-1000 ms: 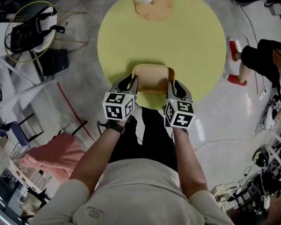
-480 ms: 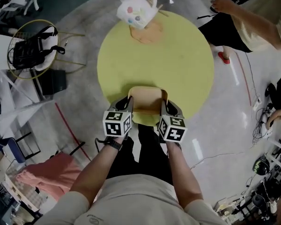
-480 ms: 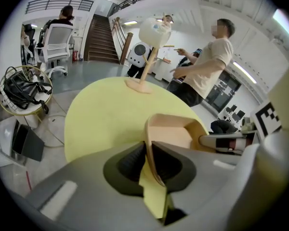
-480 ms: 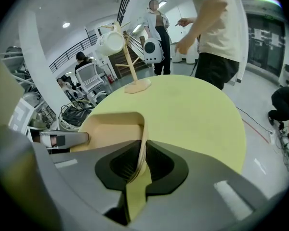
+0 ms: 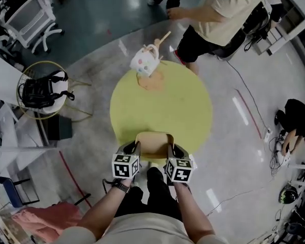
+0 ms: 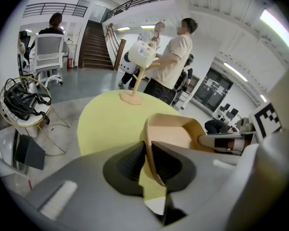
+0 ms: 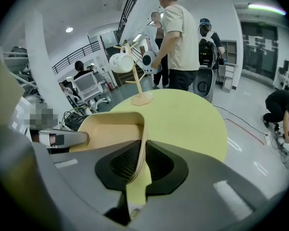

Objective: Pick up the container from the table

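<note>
Round yellow tabletop [image 5: 183, 105] fills the middle of a grey floor. The left tongs [image 6: 147, 150] pinch the left wall of the tan container [image 5: 154, 145] and the right tongs [image 7: 142, 153] pinch its right wall. The container sits between them, over the tabletop's near edge. Well beyond the tongs, a white cup [image 5: 145, 61] hangs on a wooden stand [image 5: 151, 81].

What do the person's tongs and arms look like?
Both the left tongs and right tongs have grey shells, black ribbed pads and a white cube with black square markers. The person wears a pale short-sleeved shirt and a dark wristband on the left wrist.
</note>
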`<state>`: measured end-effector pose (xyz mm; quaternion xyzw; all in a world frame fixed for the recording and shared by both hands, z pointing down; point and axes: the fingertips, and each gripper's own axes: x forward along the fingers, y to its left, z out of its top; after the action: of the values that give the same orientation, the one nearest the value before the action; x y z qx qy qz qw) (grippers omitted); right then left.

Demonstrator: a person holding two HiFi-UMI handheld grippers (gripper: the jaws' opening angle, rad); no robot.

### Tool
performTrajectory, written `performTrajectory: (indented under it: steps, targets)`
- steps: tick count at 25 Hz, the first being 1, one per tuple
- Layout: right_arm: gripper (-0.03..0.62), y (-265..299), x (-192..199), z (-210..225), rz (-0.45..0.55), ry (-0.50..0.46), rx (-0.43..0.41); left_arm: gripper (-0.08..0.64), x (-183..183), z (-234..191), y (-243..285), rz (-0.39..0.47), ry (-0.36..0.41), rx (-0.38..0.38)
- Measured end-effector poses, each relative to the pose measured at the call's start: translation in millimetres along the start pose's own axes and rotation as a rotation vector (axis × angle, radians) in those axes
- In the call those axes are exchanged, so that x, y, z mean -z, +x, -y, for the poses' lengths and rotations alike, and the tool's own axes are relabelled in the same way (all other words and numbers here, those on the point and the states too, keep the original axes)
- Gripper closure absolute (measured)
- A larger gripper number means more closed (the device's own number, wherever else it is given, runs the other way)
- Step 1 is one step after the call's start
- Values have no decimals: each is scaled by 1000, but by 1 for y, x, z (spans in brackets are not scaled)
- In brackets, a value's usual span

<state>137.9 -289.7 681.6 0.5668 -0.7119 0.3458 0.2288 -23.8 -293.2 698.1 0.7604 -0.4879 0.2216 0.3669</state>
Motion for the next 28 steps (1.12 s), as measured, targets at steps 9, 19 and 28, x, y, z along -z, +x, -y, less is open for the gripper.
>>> performTrajectory:
  steps: [9, 19, 28]
  targets:
    - [554, -77, -19, -41, 106, 0, 0, 520, -22, 18, -81, 73, 67, 12]
    - [553, -130, -35, -74, 199, -7, 8, 520, -43, 28, -142, 154, 121, 35]
    - [554, -172, -63, -97, 291, -30, 13, 520, -73, 40, -186, 236, 152, 55]
